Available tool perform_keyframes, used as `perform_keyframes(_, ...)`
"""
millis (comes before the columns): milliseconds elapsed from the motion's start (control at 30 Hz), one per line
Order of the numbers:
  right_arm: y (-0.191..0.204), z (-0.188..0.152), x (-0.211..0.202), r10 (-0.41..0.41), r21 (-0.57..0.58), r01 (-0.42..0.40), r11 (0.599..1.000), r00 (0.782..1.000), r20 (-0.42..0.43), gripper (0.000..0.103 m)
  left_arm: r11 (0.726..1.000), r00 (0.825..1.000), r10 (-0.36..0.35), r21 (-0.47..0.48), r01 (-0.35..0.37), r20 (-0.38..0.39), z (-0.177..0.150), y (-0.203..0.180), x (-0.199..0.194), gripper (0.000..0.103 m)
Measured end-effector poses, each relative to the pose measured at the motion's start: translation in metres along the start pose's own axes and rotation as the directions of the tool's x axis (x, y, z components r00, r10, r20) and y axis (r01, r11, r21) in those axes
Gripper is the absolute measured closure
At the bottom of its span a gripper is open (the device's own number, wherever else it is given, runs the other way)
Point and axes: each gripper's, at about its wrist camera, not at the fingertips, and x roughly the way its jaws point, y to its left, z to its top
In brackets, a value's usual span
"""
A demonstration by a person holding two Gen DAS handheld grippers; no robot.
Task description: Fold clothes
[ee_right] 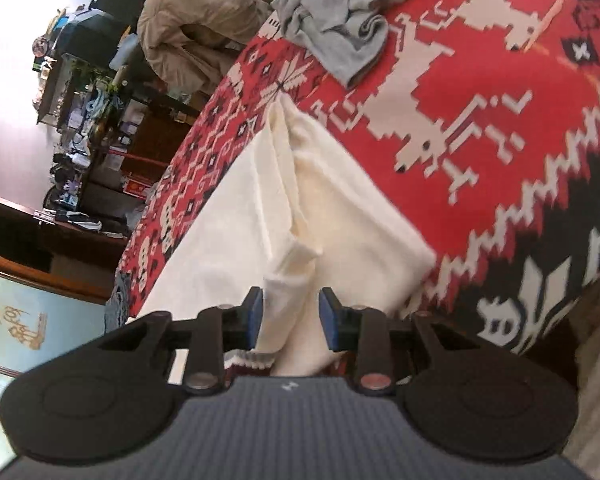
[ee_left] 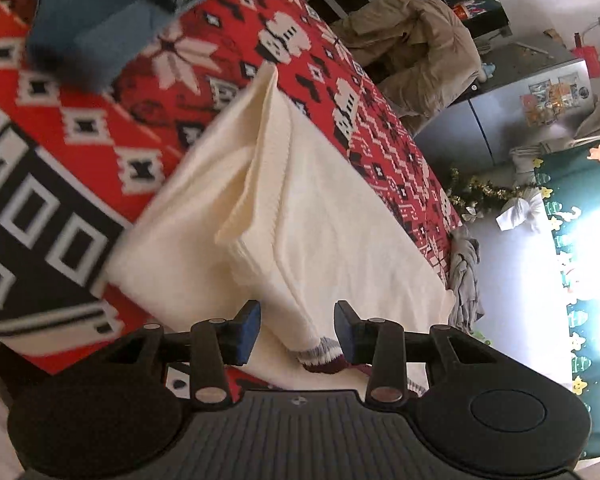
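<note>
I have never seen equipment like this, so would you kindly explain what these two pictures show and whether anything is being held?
A person holds one pair of hand-held tongs in each hand; a camera on each looks forward along its two fingers. One picture comes from the left tongs, the other from the right tongs. Both look down at a cream knitted garment lying on a red, white and black patterned blanket. A crumpled grey cloth lies further off. Both pairs of tongs stand open around raised folds of the cream garment, so neither is gripping it yet.
</note>
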Motion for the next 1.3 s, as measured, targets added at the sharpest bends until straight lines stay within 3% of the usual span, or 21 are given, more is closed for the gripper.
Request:
perform_keyframes(133, 0.005, -0.005, 0.014, 0.014, 0.013, -0.014, 1.000, 1.000, 0.010, 0.069, 1.000, 1.000, 0.001, -0.012, 0.000, 0.024, -0.007, 0.000, 0.007, 0.066)
perform_keyframes(200, 0.005, -0.006, 0.020, -0.001, 0.025, 0.001, 1.000, 1.000, 0.014, 0.082, 1.000, 0.999, 0.014, -0.008, -0.014, 0.049, -0.010, 0.000, 0.008, 0.075)
perform_keyframes(267, 0.003, -0.007, 0.024, -0.010, 0.032, 0.009, 0.999, 1.000, 0.019, 0.092, 0.999, 0.996, 0.036, 0.001, -0.037, 0.084, -0.011, 0.000, 0.008, 0.097)
perform_keyframes(300, 0.002, -0.007, 0.025, -0.013, 0.035, 0.012, 0.999, 1.000, 0.022, 0.097, 1.000, 0.995, 0.028, -0.009, -0.028, 0.093, -0.011, 0.002, 0.008, 0.098)
perform_keyframes(600, 0.011, -0.009, 0.008, 0.030, 0.033, -0.032, 0.999, 0.999, 0.045, 0.100, 1.000, 0.989, -0.013, 0.013, 0.011, 0.150, -0.008, -0.003, -0.017, 0.098)
perform_keyframes(800, -0.003, -0.014, 0.022, -0.002, 0.081, 0.000, 0.997, 1.000, 0.019, 0.100, 0.997, 0.994, 0.058, 0.042, -0.062, 0.092, -0.018, 0.007, 0.002, 0.098)
perform_keyframes(933, 0.005, -0.013, 0.024, -0.029, -0.005, 0.029, 1.000, 0.999, 0.027, 0.099, 0.996, 0.996, 0.054, 0.070, -0.060, 0.075, -0.017, 0.005, -0.001, 0.094)
perform_keyframes(1000, 0.011, -0.012, 0.022, -0.046, -0.057, 0.048, 0.997, 0.998, 0.033, 0.092, 0.991, 0.994, 0.073, 0.110, -0.081, 0.078, -0.016, 0.001, -0.006, 0.093)
perform_keyframes(1100, 0.019, -0.009, 0.013, -0.069, -0.130, 0.076, 0.989, 0.996, 0.052, 0.090, 0.977, 0.989, 0.106, 0.172, -0.124, 0.107, -0.017, -0.006, -0.018, 0.087)
perform_keyframes(1200, 0.029, -0.010, -0.006, -0.090, -0.222, 0.107, 0.969, 0.992, 0.083, 0.090, 0.972, 0.987, 0.075, 0.212, -0.105, 0.145, -0.018, -0.013, -0.029, 0.087)
perform_keyframes(1300, 0.047, -0.013, -0.022, -0.143, -0.334, 0.187, 0.924, 0.978, 0.150, 0.090, 0.963, 0.988, 0.025, 0.260, -0.065, 0.156, -0.018, -0.021, -0.034, 0.087)
